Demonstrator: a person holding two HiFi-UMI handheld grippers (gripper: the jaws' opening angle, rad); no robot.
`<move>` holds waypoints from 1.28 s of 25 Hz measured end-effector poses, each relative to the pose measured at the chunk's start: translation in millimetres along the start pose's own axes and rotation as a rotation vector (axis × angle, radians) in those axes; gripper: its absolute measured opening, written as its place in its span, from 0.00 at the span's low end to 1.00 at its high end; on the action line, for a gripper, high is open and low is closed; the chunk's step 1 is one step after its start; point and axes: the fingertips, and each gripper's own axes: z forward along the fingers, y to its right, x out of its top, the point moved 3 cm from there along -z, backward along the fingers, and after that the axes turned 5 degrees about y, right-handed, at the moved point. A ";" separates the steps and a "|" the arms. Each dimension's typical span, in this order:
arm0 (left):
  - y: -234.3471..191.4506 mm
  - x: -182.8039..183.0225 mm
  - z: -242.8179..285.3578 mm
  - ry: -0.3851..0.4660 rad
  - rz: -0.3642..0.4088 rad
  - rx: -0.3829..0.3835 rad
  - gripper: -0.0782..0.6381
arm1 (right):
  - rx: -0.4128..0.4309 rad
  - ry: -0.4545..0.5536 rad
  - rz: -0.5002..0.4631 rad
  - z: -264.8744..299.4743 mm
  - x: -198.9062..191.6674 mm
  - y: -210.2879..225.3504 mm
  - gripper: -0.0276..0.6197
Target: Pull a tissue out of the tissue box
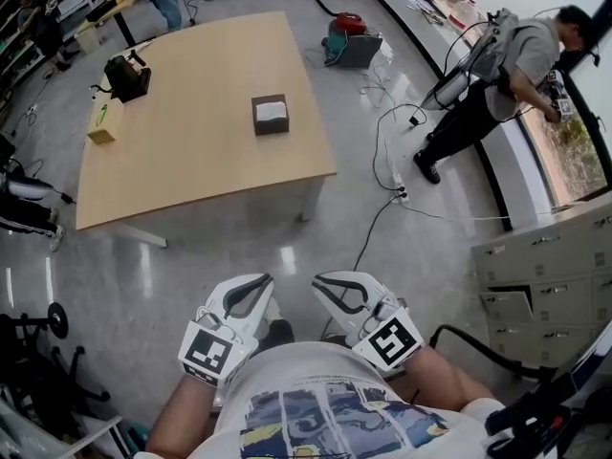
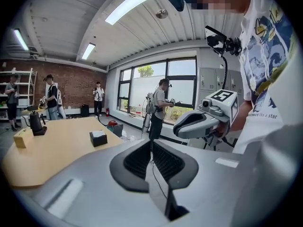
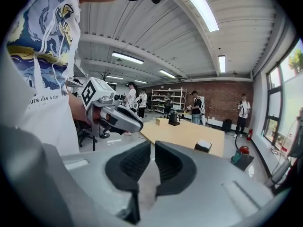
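A dark tissue box (image 1: 271,114) with a white tissue on top stands near the right side of the light wooden table (image 1: 191,161), far ahead of me. It also shows small in the left gripper view as the tissue box (image 2: 98,138) and in the right gripper view as the tissue box (image 3: 204,145). My left gripper (image 1: 252,285) and right gripper (image 1: 331,283) are held close to my body over the floor, side by side, well short of the table. Both have their jaws together with nothing between them, left gripper (image 2: 151,144), right gripper (image 3: 152,146).
On the table's far left stand a black kettle (image 1: 127,76) and a small yellow box (image 1: 105,120). A red vacuum (image 1: 349,36) and loose cables (image 1: 387,161) lie on the floor right of the table. A person (image 1: 502,75) bends by the window; grey cabinets (image 1: 545,266) stand at right.
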 end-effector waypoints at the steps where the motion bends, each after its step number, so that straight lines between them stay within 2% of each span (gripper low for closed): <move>1: -10.5 -2.7 -3.9 -0.002 0.003 -0.008 0.13 | -0.003 -0.004 -0.005 12.2 2.9 0.7 0.07; 7: -58.5 -13.5 -8.1 -0.033 0.010 -0.058 0.13 | -0.016 -0.015 -0.015 65.5 17.3 9.0 0.07; 13: -84.9 -16.9 1.6 -0.036 -0.023 -0.050 0.13 | -0.007 -0.018 -0.005 92.2 19.0 27.3 0.07; 20: -114.3 -9.3 49.2 -0.065 -0.013 -0.040 0.13 | 0.010 -0.023 0.025 110.0 3.8 84.4 0.07; 26: -144.4 16.1 111.2 -0.077 -0.015 -0.002 0.13 | 0.041 -0.001 0.001 126.0 0.8 157.0 0.07; 32: -180.9 32.3 163.7 -0.082 -0.014 0.064 0.13 | 0.107 0.003 -0.047 148.4 -9.5 221.2 0.07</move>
